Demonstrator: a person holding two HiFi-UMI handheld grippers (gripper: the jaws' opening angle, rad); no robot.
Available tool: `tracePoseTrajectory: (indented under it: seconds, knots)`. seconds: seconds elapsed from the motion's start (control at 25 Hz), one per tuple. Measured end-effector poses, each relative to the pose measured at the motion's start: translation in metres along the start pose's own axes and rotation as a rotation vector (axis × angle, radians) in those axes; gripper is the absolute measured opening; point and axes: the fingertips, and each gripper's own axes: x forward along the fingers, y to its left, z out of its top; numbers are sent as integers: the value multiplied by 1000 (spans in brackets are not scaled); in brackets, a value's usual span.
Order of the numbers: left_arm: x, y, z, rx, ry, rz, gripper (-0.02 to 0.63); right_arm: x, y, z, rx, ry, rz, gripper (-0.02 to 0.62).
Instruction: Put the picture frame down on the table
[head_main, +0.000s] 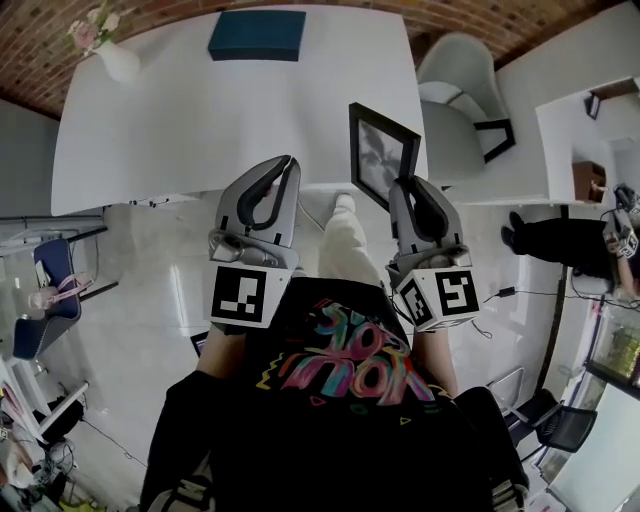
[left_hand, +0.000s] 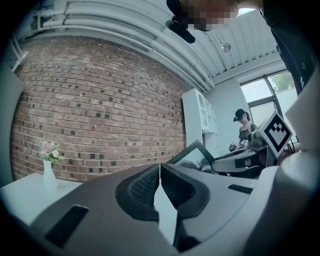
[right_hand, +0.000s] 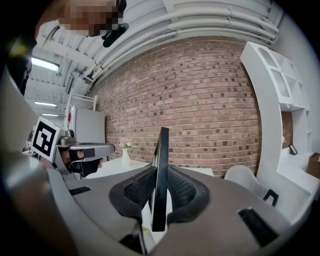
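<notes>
1. Frame (head_main: 383, 152) upright, clamped edge-on between pads of right tool (head_main: 408, 186), at near edge of desk (head_main: 180, 130)
2. Left tool (head_main: 286, 166) closed, empty, just left of frame

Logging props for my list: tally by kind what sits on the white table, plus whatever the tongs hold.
Blue box: 1
Vase of flowers: 1
Picture frame: 1
Total: 3
</notes>
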Motion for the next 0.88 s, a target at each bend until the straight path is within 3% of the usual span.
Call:
tracePoseTrajectory:
  seconds: [0.32, 0.56, 0.88]
  knots:
    - [139, -2, 8, -10, 17, 67, 31, 88, -102, 29, -6, 33, 104, 92]
    - [240, 9, 7, -7, 28, 178, 31, 166, -187, 44, -7, 47, 224, 92]
    - [294, 32, 0, -7, 60, 268, 32, 231, -229, 56, 6, 56, 301, 92]
